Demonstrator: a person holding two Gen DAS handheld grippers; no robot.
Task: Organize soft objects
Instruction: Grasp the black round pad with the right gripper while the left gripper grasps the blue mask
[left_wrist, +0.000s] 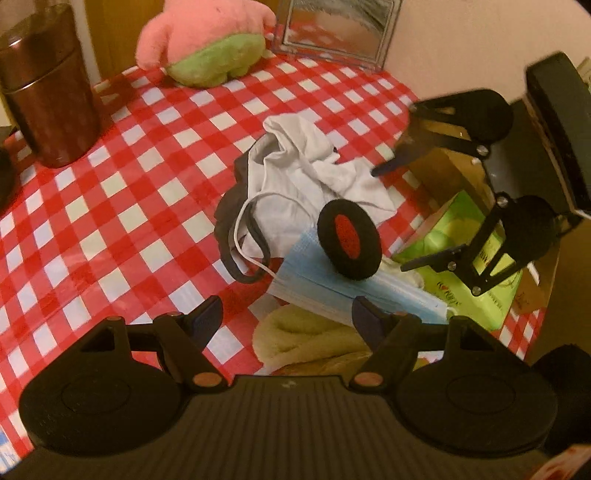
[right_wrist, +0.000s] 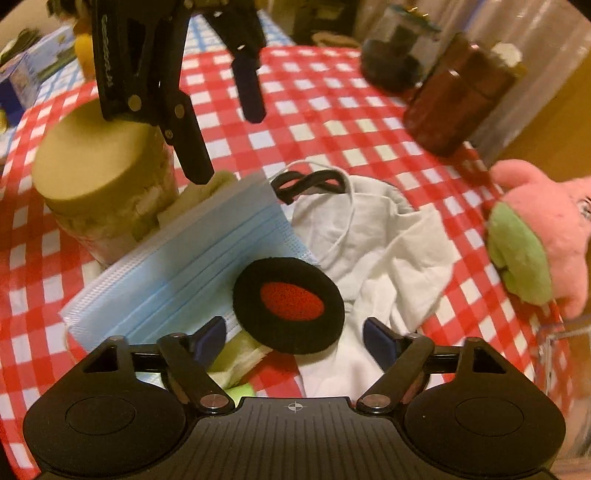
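Both your claws, left (left_wrist: 286, 314) and right (right_wrist: 293, 332), hang wide apart, holding nothing. Below them a round black foam pad with a red centre (right_wrist: 289, 310) lies on a pleated blue paper face mask (right_wrist: 184, 266).

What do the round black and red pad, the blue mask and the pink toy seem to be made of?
Round pad: looks like soft foam or velvety fabric, matte and fuzzy at the edges.
Blue mask: probably thin non-woven fabric, matte, with pressed pleats and a stitched-looking border.
Pink toy: plush, with short fluffy pile; its green part looks the same.
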